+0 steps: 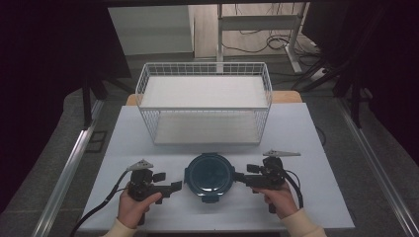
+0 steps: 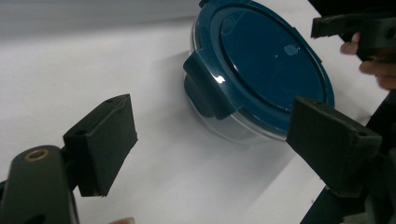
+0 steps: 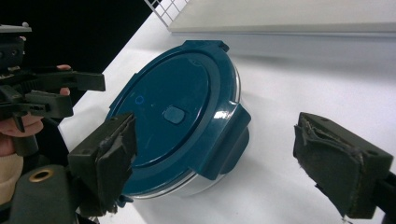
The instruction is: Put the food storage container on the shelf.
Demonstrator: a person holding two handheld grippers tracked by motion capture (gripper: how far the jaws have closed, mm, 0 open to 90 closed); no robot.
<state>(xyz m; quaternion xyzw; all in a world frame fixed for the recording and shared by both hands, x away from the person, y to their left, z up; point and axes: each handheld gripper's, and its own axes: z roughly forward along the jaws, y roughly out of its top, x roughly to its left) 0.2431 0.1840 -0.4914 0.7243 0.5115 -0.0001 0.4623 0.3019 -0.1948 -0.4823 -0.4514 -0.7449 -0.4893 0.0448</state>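
A: Teal lid on a clear round container (image 1: 208, 175), latch tabs down on its sides. Location: near edge of the white worktop (image 1: 306, 148), in front of the white wire basket (image 1: 205, 101), between both tools.

B: Left gripper (image 1: 174, 187)?

A: Held just left of the container. Fingers (image 2: 103, 142) stand wide, nothing between them; one latch tab (image 2: 205, 91) lies ahead of them in the left gripper view.

B: Right gripper (image 1: 240, 177)?

A: Just right of the container, tips near its rim, not touching as far as the high view tells. Fingers (image 3: 108, 156) spread wide and empty; worn foam on the pads. A side tab (image 3: 229, 140) sits in the gap ahead.

B: Step in hand?

A: Judged: approach, both tools lined up on opposite sides, no hold yet.

B: Next move calls for?

A: Likely each tool closing in on its own side, either to clamp the body or catch a tab. The smooth curved wall may slip, so both sides should meet it evenly.
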